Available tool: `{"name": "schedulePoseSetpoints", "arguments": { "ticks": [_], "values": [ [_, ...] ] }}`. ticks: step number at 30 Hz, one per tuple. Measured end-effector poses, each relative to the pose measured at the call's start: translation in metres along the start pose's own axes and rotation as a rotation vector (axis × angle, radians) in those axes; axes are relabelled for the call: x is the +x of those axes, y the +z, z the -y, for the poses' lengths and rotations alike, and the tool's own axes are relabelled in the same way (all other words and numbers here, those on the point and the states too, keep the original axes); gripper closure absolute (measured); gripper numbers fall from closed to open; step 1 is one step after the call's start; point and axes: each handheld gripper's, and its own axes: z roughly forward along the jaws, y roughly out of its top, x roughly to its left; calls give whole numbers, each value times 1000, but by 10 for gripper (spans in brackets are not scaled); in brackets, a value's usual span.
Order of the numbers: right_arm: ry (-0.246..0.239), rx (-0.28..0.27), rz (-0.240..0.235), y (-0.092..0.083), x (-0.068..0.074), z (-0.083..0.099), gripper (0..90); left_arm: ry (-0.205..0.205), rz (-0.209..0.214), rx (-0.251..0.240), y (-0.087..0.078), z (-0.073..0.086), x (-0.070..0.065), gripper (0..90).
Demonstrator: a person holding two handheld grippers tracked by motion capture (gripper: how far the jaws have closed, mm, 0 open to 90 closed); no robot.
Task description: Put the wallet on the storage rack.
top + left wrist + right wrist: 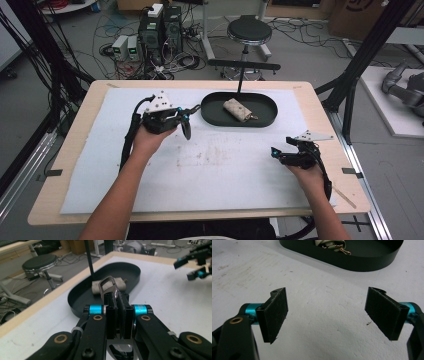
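On the white mat, the high view showed the left gripper (pixel 186 122) raised just left of the black tray (pixel 265 117) holding a rolled cloth pouch (pixel 239 110); the right gripper (pixel 276 152) sat near right. The left gripper view showed jaws clamped on a dark metal carabiner (pixel 109 288). The right gripper view showed pads (pixel 275 313) spread wide, empty.

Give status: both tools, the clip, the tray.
Left tool shut on dark metal clip, held above the mat. Right tool open, nothing between the pads. Black tray ahead holds a rolled pouch. Path clear.
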Motion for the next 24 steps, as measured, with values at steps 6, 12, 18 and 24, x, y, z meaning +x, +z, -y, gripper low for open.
{"name": "schedulePoseSetpoints", "arguments": {
  "ticks": [6,12,18,24],
  "values": [
    [0,0,-4,0,-1,0,190,2,-16,-13,14,-23,13,859],
    [2,0,-3,0,0,0,190,2,11,-11,29,-44,26,859],
    [-2,4,-5,1,0,0,191,-10,26,-14,41,-52,35,859],
    [-1,4,-3,2,-1,0,191,-1,2,-5,57,-69,46,859]
  ]
}}
